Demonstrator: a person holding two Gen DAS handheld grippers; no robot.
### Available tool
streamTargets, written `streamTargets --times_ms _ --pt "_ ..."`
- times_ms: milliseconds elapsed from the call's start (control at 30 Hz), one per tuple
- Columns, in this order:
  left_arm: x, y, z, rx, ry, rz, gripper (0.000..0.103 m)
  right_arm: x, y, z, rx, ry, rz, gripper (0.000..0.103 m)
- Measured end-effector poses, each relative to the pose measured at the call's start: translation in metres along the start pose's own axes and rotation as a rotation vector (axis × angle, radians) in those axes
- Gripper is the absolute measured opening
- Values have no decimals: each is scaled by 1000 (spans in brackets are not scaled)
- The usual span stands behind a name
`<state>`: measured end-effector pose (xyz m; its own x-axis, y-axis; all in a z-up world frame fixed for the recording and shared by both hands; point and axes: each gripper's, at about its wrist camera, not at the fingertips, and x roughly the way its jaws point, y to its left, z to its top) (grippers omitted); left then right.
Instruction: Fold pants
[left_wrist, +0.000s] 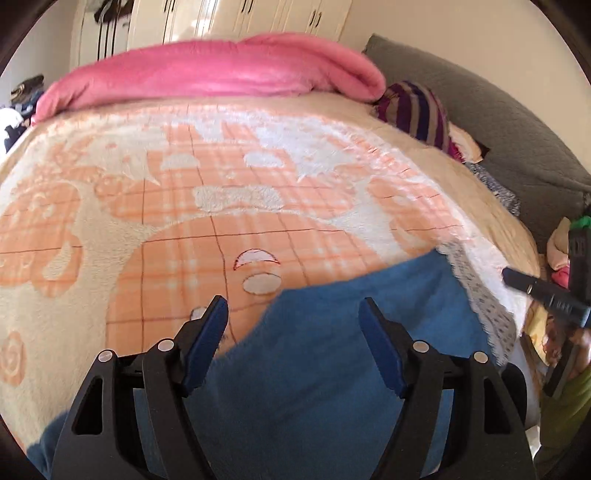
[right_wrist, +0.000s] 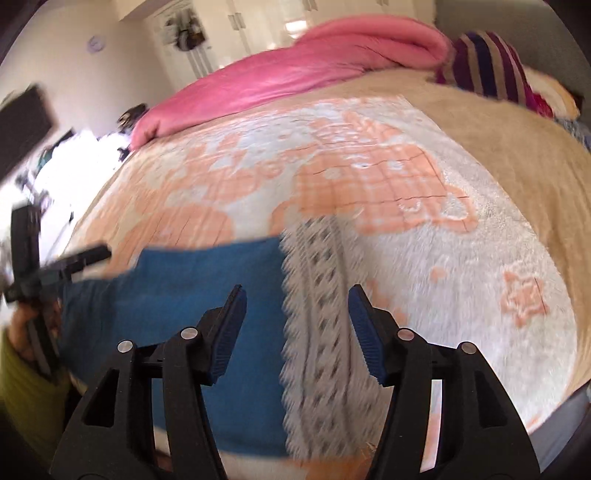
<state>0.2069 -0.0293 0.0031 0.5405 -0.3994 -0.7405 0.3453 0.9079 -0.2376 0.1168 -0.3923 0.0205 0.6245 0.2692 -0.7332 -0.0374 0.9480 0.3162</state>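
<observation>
**Both claws free above the pants at the near bed edge**

While the blue pants lie flat on the bed at its near edge, both claws hang over them with nothing held. Left claw: jaws wide apart, over the plain blue cloth. Right claw: jaws apart, over the pants' right end, where a white lace-patterned band runs near to far. Judged from both views, the long axis runs left to right, one claw toward each end. Left edge of the cloth slants; it looks uneven. Far of the pants the patterned blanket lies bare up to the pink duvet, giving room to fold away from the edge. Clutter lies only along the right side, well apart.
</observation>
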Motion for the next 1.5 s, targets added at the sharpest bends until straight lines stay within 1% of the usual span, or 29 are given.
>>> streamTargets --times_ms 67,167,300,367,433,467,567,667,700,733,767,800,833,867,900,933,1000,1033,1100,1167,1200,1267,1300,1333,1367,1400,1433,1500 --pt "13 5 1 -16 17 -9 72 17 -12 18 44 23 20 50" --pt "27 12 -6 -34 24 -38 72 45 -28 35 90 76 49 50" --pt "38 15 -10 -27 42 -50 72 78 -36 41 115 146 44 50" --pt "43 17 -10 -31 46 -58 72 85 -38 39 121 162 53 50" --pt "47 20 -10 -42 52 -74 72 88 -38 37 106 164 66 45" --pt "49 21 -10 -48 53 -80 72 90 -36 35 94 169 74 39" --pt "54 22 -10 -57 52 -98 72 94 -31 30 49 172 72 32" --pt "59 22 -11 -71 51 -111 70 89 -29 26 23 143 92 24" --pt "59 22 -11 -75 47 -111 66 85 -29 24 19 126 100 23" --pt "59 21 -11 -79 43 -114 51 82 -29 23 15 114 105 22" --pt "60 20 -12 -82 45 -129 42 78 -28 21 4 96 112 21" --pt "62 19 -12 -83 54 -149 31 75 -27 20 -2 83 113 20" --pt "65 16 -14 -80 67 -169 28 72 -26 19 -6 70 117 19" --pt "67 13 -14 -69 73 -170 27 68 -26 18 -13 50 124 19" --pt "68 11 -15 -57 74 -163 24 65 -25 18 -20 37 126 18" --pt "68 7 -15 -40 74 -153 13 64 -24 18 -24 29 127 18" --pt "63 4 -15 -27 49 -129 10 57 -23 18 -33 1 117 17" --pt "56 -2 -13 11 6 -85 10 53 -22 19 -40 -12 110 17" --pt "44 -15 -11 87 -55 -30 6 46 -18 22 -70 -43 89 16" --pt "36 -24 -8 131 -94 -1 6 42 -16 28 -96 -69 75 16" --pt "35 -25 -7 143 -100 8 6 43 -16 32 -99 -70 68 16" --pt "42 -22 -6 138 -87 16 6 54 -17 38 -105 -53 27 16" --pt "47 -20 -7 129 -76 24 6 62 -16 40 -118 -38 -7 11" --pt "54 -19 -7 123 -60 33 6 69 -15 39 -135 -23 -34 11" --pt "62 -16 -8 119 -40 46 6 81 -14 39 -158 15 -63 11" --pt "66 -15 -9 116 -27 54 7 87 -14 38 -164 33 -78 11" --pt "69 -14 -10 113 -16 56 10 94 -14 36 -175 55 -102 12" --pt "71 -9 -9 91 -7 56 15 97 -14 35 -184 66 -116 16"
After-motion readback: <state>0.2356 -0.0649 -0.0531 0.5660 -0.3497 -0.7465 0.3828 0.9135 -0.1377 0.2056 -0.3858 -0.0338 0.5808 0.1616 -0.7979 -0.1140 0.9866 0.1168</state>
